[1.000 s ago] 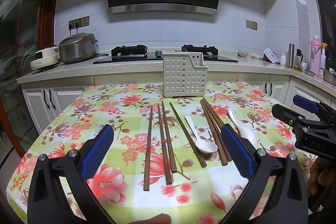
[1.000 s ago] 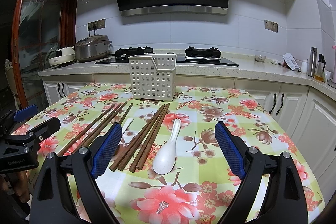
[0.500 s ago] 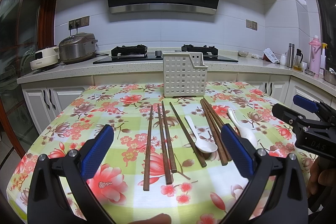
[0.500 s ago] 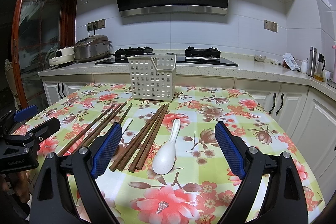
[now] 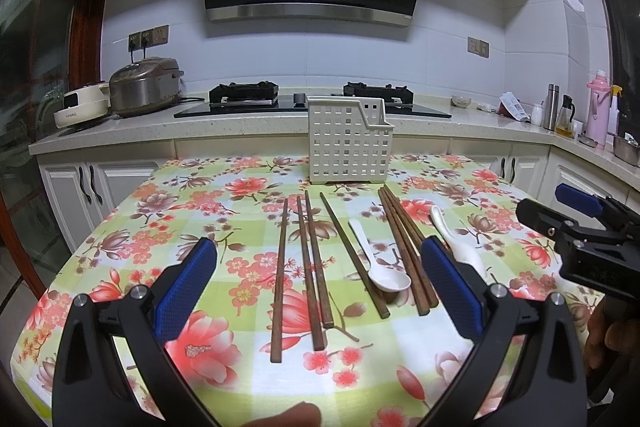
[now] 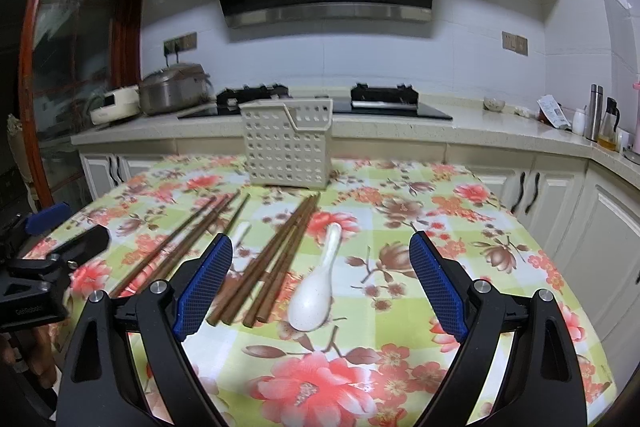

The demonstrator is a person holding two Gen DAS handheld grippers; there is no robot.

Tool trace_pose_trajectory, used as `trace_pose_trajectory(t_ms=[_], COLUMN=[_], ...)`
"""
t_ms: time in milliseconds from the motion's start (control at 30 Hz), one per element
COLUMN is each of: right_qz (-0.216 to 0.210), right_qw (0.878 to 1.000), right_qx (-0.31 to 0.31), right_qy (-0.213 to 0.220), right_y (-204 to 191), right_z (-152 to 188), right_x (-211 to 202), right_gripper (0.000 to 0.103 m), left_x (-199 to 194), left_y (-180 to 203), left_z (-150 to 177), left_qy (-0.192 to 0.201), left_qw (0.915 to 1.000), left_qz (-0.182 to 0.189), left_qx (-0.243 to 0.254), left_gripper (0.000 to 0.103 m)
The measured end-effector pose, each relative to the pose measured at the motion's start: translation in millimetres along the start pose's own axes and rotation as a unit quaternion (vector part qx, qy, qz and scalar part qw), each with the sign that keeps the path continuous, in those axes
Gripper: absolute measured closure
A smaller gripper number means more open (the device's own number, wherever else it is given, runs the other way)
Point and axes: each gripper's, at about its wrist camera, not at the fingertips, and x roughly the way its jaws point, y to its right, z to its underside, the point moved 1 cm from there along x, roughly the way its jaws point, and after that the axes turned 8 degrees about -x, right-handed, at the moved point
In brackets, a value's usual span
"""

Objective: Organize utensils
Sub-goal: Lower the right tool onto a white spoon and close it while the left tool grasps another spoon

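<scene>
1. Left wrist view. Left tool [image 5: 320, 263] spread wide, blue pads [image 5: 186, 289] apart, nothing between them; it hangs above the near edge of the worktop [image 5: 120, 227], which is covered in a floral cloth.
2. Landmark: white perforated utensil basket [image 5: 347, 141], upright at the far side of the worktop. It looks empty.
3. In front of the basket, left part: three brown chopsticks [image 5: 304, 267] lying roughly parallel, with a fourth angled chopstick [image 5: 352, 253] just to their right.
4. Right of that single stick: a white spoon [image 5: 380, 259], bowl toward the camera. Further right a tight bundle of chopsticks [image 5: 408, 247], then a second white spoon [image 5: 452, 239], partly hidden by the right pad.
5. Right tool [image 5: 576, 211] visible at the right edge, well to the basket's right; held by a hand [image 5: 612, 339].
6. Right wrist view. Right tool [image 6: 320, 287] spread, pads empty. Frame slightly blurred.
7. Basket [image 6: 288, 143] upright at far side. In front of it: chopstick bundle [image 6: 272, 259], a spoon [image 6: 316, 287] to its right, bowl down.
8. Left tool [image 6: 52, 247] at the left edge, near side of the basket; its opening cannot be judged in this view.
</scene>
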Motion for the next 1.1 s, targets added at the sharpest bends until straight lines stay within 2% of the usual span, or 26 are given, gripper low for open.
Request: trace_pose_trajectory(t_ms=[100, 167, 300, 367, 400, 467, 667, 767, 833, 900, 1000, 1100], right_qz=[0.0, -0.003, 0.003, -0.003, -0.005, -0.014, -0.012, -0.011, -0.009, -0.01, -0.009, -0.009], right_qw=[0.999, 0.998, 0.993, 0.989, 0.987, 0.984, 0.975, 0.971, 0.969, 0.967, 0.964, 0.963], right_qx=[0.017, 0.025, 0.019, 0.021, 0.023, 0.025, 0.02, 0.015, 0.012, 0.009, 0.006, 0.005], right_qy=[-0.04, -0.065, -0.116, -0.144, -0.156, -0.177, -0.22, -0.24, -0.248, -0.255, -0.264, -0.27], right_y=[10, 16, 21, 24, 24, 26, 24, 22, 22, 21, 20, 20], right_z=[-1, 1, 2, 1, 2, 1, -7, -10, -12, -13, -13, -12], right_x=[15, 27, 57, 75, 83, 98, 141, 159, 169, 177, 189, 197], right_gripper=[0.019, 0.019, 0.019, 0.019, 0.019, 0.019, 0.019, 0.025, 0.028, 0.031, 0.036, 0.043], left_x=[6, 13, 29, 41, 46, 63, 110, 132, 146, 155, 172, 184], left_y=[-4, -5, -4, 1, 3, 9, 21, 23, 22, 23, 25, 26], left_z=[-7, -12, -20, -23, -23, -24, -24, -24, -25, -24, -24, -25], left_qy=[-0.027, -0.043, -0.073, -0.093, -0.099, -0.128, -0.184, -0.214, -0.23, -0.241, -0.259, -0.267], left_qw=[0.9995, 0.999, 0.9971, 0.9951, 0.9942, 0.9902, 0.98, 0.9733, 0.9692, 0.9663, 0.961, 0.9587], left_qz=[0.012, 0.008, 0.016, 0.034, 0.04, 0.057, 0.077, 0.082, 0.085, 0.087, 0.092, 0.093], left_qx=[-0.009, -0.013, -0.009, -0.006, -0.004, -0.001, -0.001, -0.012, -0.019, -0.022, -0.026, -0.029], left_gripper=[0.004, 0.004, 0.004, 0.006, 0.008, 0.022, 0.038, 0.047, 0.048, 0.053, 0.065, 0.067])
